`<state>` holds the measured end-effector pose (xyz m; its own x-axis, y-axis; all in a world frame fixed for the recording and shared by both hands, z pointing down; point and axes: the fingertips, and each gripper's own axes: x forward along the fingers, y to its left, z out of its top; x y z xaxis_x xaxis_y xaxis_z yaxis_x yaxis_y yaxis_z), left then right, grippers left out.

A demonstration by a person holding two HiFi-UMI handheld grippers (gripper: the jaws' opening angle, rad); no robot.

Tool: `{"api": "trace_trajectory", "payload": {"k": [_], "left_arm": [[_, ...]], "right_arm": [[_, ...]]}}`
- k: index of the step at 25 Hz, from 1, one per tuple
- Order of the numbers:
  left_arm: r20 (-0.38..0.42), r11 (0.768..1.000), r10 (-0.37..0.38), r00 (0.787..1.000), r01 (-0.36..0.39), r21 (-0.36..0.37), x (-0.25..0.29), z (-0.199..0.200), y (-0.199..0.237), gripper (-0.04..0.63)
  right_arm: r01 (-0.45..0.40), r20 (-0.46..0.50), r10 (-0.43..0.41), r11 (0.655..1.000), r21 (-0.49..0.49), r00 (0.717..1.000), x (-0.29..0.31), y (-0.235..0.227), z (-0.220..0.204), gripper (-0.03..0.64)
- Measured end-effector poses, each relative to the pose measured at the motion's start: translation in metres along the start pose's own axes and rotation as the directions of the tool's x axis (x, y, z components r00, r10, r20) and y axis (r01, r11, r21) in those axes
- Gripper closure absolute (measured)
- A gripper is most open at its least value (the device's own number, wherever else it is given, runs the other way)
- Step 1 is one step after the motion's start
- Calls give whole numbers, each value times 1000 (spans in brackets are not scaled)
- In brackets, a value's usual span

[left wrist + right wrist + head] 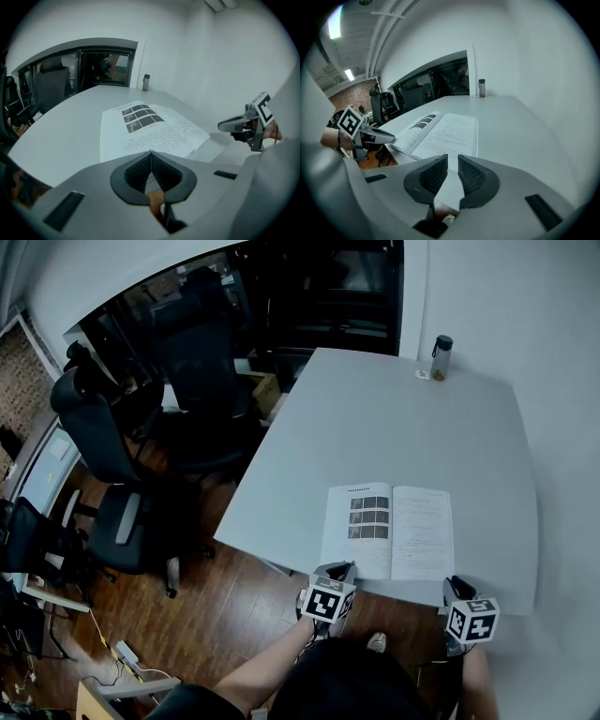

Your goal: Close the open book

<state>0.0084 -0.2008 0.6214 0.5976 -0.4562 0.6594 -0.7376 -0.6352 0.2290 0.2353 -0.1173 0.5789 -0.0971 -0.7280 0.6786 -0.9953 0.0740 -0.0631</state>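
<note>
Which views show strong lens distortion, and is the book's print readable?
Head view: mild bending, book print too small to read. Left gripper view: strong fisheye, black corners, table edge curved. Right gripper view: same fisheye, ceiling lamp glaring.

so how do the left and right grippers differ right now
The left gripper has its jaws shut together; the right gripper has them slightly apart. The left gripper is at the book's near left corner, the right gripper by its near right corner. Both are empty and point at the book.
</note>
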Motion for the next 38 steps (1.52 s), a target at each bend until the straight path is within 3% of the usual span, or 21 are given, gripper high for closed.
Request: {"api": "trace_trajectory", "payload": {"k": [4,7,11,17,22,30,38], "left_arm": [[-5,999,43,999,-43,-31,-10,-6,18,591],[-13,996,72,997,-72,-60,-17,-13,31,590],[-28,988,114,993,-116,-100,-25,-25,47,589],[-51,985,125,991,-130,-114,-25,-31,57,590],[-67,986,116,991,-123,-110,-20,-32,57,589],[-74,994,71,995,-77,-75,-13,-26,51,591],[-72,998,-17,997,13,-55,2,-17,12,591]], "right_arm": [[-3,32,6,995,-97,999,3,18,28,568],[-85,21,90,981,-177,996,20,53,44,569],[-210,-68,199,942,-260,978,55,97,43,569],[-298,-225,229,887,-352,947,87,118,13,574],[-312,-235,239,882,-352,942,92,124,13,610],[-336,-237,269,885,-322,934,92,140,8,612],[-327,-233,269,908,-263,935,83,130,-5,612]]}}
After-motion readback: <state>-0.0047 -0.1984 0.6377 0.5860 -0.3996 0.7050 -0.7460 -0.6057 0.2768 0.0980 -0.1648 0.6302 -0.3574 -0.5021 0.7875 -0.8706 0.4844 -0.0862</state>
